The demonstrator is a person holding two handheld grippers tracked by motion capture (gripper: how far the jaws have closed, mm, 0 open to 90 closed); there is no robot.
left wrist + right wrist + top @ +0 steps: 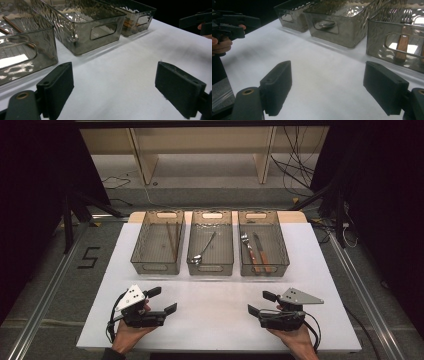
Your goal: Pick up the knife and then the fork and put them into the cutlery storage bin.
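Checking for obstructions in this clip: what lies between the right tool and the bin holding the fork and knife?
Nothing: in the high view, bare white table separates the right tool from the right-hand bin. The right gripper view shows the same.

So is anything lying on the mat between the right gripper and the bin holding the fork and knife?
Nothing visible does. The right gripper is open and empty, and bare white mat runs from it to the right bin. The fork and knife lie inside, behind the bin's near wall.
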